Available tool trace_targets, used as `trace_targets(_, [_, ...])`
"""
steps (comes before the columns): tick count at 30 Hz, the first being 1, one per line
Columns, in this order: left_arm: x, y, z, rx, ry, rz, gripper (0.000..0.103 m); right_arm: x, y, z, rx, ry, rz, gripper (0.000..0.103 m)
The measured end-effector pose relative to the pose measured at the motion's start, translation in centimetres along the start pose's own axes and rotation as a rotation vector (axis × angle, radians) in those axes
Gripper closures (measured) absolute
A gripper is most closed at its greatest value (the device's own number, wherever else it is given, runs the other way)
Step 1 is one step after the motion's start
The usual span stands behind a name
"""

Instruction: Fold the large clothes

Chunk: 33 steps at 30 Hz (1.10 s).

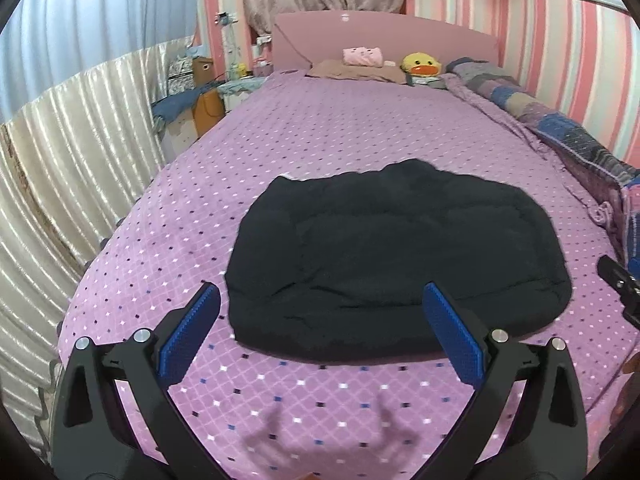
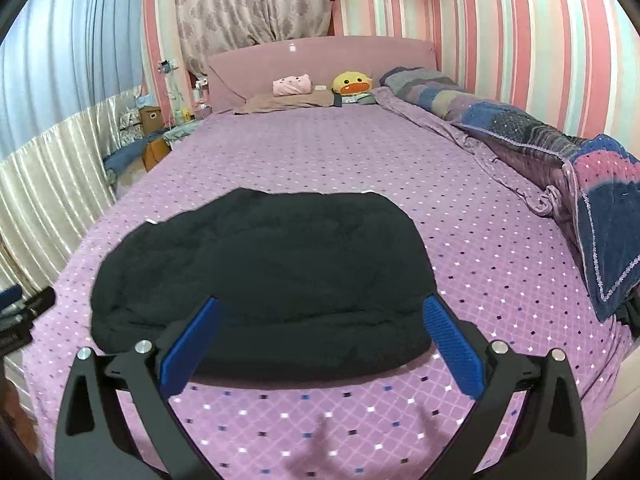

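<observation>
While both sets of tongs hang wide apart and hold nothing, the left tongs (image 1: 320,312) and right tongs (image 2: 322,320) hover over the near end of a bed (image 1: 320,140) — its purple cover soft, with a diamond grid and small dots. Just beyond their blue ribbed pads lies the black puffy jacket (image 1: 392,260), folded into a rounded, quilted slab. Farther off sit a pink headboard (image 2: 320,60), a yellow duck plush (image 2: 352,83) and striped pink walls (image 2: 520,60) — a rolled patchwork quilt (image 2: 560,148) lines the right side.
</observation>
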<state>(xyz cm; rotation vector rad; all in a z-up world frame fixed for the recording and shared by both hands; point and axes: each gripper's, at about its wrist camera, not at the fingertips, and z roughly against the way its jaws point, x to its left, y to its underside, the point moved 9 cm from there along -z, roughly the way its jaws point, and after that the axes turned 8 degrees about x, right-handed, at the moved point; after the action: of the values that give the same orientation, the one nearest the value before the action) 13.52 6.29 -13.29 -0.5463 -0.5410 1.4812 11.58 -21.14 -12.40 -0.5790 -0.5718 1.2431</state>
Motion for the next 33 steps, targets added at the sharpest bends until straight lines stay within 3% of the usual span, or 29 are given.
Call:
trace_targets(11, [-2.4, -0.7, 2.4, 0.033, 0.091, -0.018, 0.003, 0.7, -1.9, 3.4, -0.013, 0.038, 0.012, 0.002])
trace_targets(19, [-3.0, -2.0, 4.8, 0.000, 0.118, -0.010, 0.003, 0.9, -3.1, 5.6, -0.021, 0.053, 0.015, 0.002])
trace_targets(24, [-2.9, -2.3, 6.5, -0.042, 0.049, -0.035, 0.003, 0.5, -3.6, 6.4, -0.024, 0.075, 0.010, 0.002])
trace_targets(33, [-2.6, -2.1, 7.5, -0.049, 0.045, -0.043, 0.003, 1.5, -3.8, 6.4, -0.019, 0.092, 0.028, 0.002])
